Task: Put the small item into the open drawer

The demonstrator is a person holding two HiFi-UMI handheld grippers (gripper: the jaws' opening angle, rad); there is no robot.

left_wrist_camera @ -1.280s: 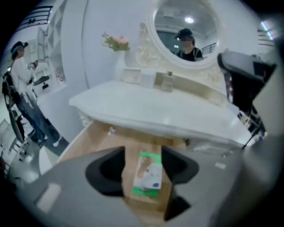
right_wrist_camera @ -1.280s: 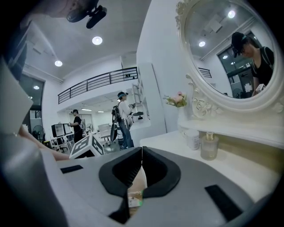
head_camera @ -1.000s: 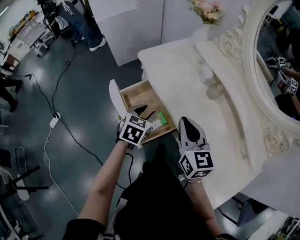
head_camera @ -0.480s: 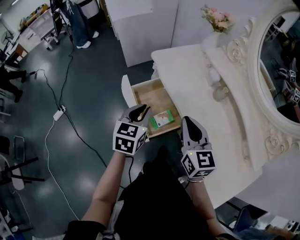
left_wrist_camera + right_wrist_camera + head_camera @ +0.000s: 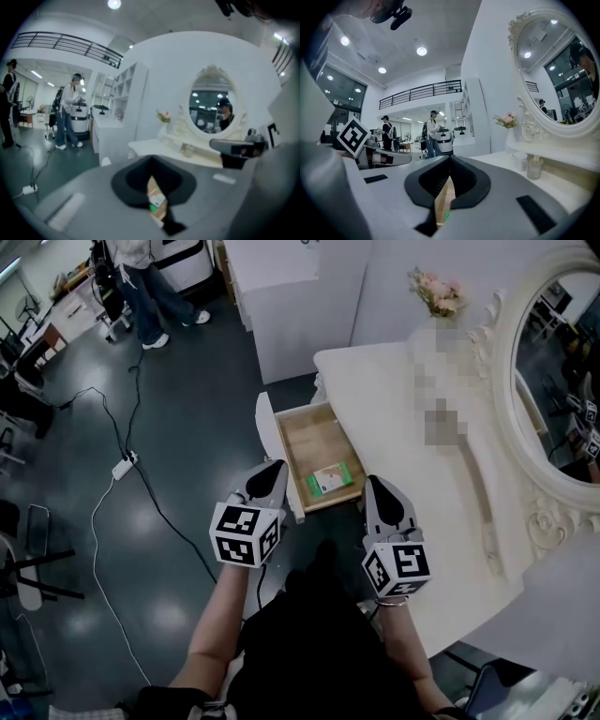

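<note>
The wooden drawer [image 5: 314, 437] stands pulled out from the left side of the white vanity [image 5: 394, 418]. Inside it, near the end closest to me, lies the small green item [image 5: 333, 478]. My left gripper [image 5: 272, 471] is shut and empty, just outside the drawer's white front panel [image 5: 265, 420]. My right gripper [image 5: 378, 487] is shut and empty too, over the vanity's near edge, right of the drawer. In the left gripper view the gripper [image 5: 151, 161] has its jaws together, and the green item [image 5: 157, 202] shows through the slit. The right gripper [image 5: 450, 164] shows jaws meeting over the drawer wood.
An oval mirror [image 5: 553, 381] and a vase of flowers [image 5: 437, 294] stand at the back of the vanity. A white cabinet [image 5: 281, 306] stands behind the drawer. A cable with a power strip [image 5: 124, 466] runs over the dark floor at left. A person [image 5: 141, 287] stands far back.
The left gripper drew back from over the drawer towards me and its jaws came together. The green item stays lying in the drawer. The right gripper barely moved.
</note>
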